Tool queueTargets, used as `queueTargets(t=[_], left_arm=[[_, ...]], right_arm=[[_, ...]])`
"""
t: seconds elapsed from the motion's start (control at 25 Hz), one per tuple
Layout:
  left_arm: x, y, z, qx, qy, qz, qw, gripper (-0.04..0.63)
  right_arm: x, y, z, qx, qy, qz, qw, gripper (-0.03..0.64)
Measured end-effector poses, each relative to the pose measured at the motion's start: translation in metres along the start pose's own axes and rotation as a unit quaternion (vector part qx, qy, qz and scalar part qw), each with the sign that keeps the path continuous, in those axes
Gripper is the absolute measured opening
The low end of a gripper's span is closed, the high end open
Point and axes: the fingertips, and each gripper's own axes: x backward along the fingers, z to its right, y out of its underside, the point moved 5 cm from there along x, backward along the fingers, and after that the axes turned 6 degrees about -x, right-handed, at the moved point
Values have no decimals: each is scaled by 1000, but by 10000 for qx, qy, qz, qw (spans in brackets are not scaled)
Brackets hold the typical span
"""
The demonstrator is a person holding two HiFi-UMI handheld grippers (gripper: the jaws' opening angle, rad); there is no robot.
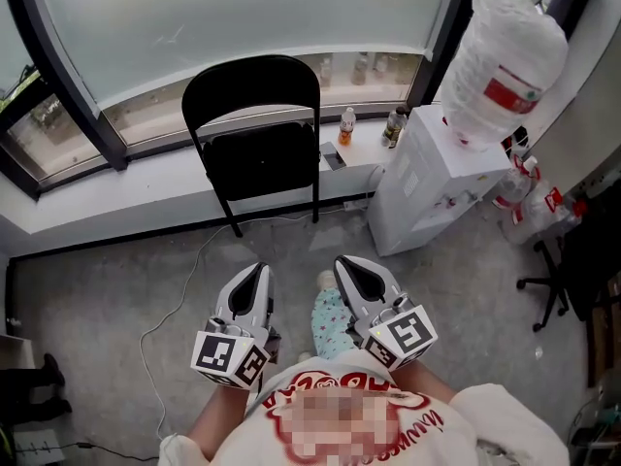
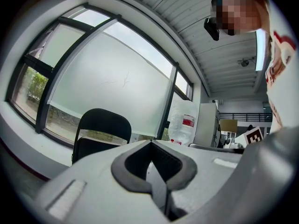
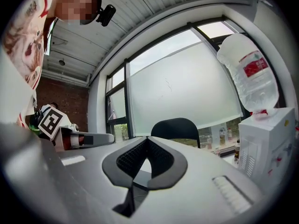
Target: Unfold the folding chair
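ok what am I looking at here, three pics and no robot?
No robot: a person holds a two-jaw gripper in each hand. The head view looks down from the person's head at the left gripper and right gripper. The other two pictures come from cameras riding on each gripper, looking along its jaws. Both are shut, holding nothing. By the window stands the black folding chair, apparently folded, untouched. A water dispenser stands to its right.
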Motion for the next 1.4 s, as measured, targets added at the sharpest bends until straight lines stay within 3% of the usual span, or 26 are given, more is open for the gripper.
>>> queueTargets(t=[0.32,0.88,1.4], left_arm=[[-52,-9,-46,-55,-309,158,9994,6],[-223,-35,-111,109,-830,217,9963,6],[-301,-32,-136,201,-1263,47,9918,8]], right_arm=[[-73,-17,41,139,-262,65,9995,21],[-210,-63,179,126,-601,-157,9980,21],[-263,-61,253,-144,-715,-361,9967,21]])
